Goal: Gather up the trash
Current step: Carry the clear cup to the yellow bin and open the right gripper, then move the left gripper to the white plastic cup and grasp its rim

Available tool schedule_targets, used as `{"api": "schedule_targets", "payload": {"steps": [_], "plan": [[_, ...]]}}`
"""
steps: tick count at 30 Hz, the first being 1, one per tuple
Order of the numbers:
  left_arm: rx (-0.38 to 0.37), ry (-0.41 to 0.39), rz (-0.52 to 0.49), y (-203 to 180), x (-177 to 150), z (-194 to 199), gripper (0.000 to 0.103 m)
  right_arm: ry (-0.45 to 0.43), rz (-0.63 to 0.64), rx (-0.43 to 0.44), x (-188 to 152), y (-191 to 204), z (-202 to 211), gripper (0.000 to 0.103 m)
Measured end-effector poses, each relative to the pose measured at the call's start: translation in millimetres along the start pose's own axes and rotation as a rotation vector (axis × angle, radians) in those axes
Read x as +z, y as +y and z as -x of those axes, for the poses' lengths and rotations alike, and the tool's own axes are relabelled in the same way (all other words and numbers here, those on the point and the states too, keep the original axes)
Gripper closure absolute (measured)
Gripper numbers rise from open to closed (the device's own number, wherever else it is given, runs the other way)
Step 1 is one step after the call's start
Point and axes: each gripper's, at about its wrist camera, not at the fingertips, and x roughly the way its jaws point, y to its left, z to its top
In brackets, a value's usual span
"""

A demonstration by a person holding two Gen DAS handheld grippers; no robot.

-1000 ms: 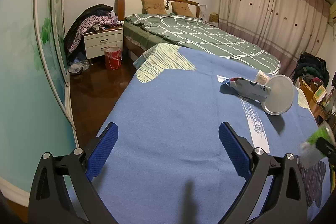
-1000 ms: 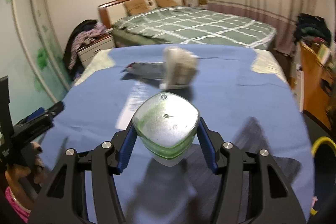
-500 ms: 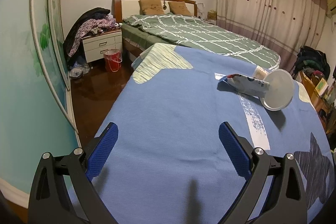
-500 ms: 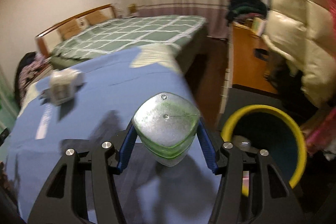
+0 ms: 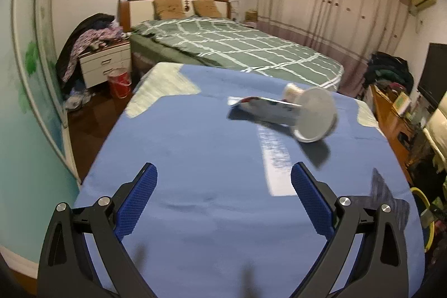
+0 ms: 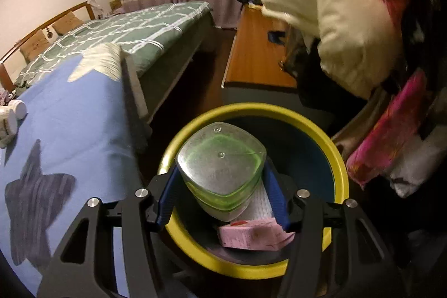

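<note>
My right gripper (image 6: pixel 220 192) is shut on a clear green-tinted plastic cup (image 6: pixel 220 169), holding it over the mouth of a yellow-rimmed bin (image 6: pixel 339 164). A pink carton (image 6: pixel 251 238) and white paper lie inside the bin. My left gripper (image 5: pixel 223 198) stands open above the blue blanket (image 5: pixel 195 158) with nothing between its fingers. Farther along the blanket lie a crumpled wrapper (image 5: pixel 262 109), a clear plastic cup (image 5: pixel 315 115) on its side and a small white bottle (image 5: pixel 290 91). In the left wrist view the bin's yellow rim (image 5: pixel 423 203) shows at the right edge.
A green checked bed (image 5: pixel 237 46) stands beyond the blue-covered one. A nightstand (image 5: pixel 104 63) piled with clothes and a red bucket (image 5: pixel 120 81) are at the left. A wooden cabinet (image 6: pixel 257 57), a cream padded jacket (image 6: pixel 335 7) and pink cloth (image 6: pixel 391 130) crowd the bin.
My right gripper swung right, off the blue blanket, and down over the yellow bin with the green cup held throughout. The left gripper shifted so the wrapper and cup sit nearer the view's centre.
</note>
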Motion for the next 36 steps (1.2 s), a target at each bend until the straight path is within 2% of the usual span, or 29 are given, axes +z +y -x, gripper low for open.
{"api": "schedule_targets", "payload": {"steps": [5, 15, 20, 24, 29, 36], "plan": [[-0.037, 0.009, -0.037, -31, 6, -3, 0.008, 0.020, -0.022, 0.006, -3, -10, -11, 0.048], [-0.109, 0.032, -0.095, -82, 16, -23, 0.008, -0.011, -0.038, 0.026, -2, -20, -4, 0.045], [-0.156, 0.081, -0.106, -99, 24, -48, 0.008, -0.026, -0.044, 0.035, 0, -24, -1, 0.045], [-0.171, 0.086, -0.142, -114, 34, -62, 0.008, -0.029, -0.049, 0.049, 0, -23, 0, 0.044], [-0.171, 0.067, -0.200, -142, 54, -86, 0.008, -0.020, -0.044, 0.061, 1, -18, -3, 0.044], [-0.182, 0.104, -0.234, -181, 74, -126, 0.008, -0.017, -0.037, 0.075, 1, -12, -3, 0.044]]}}
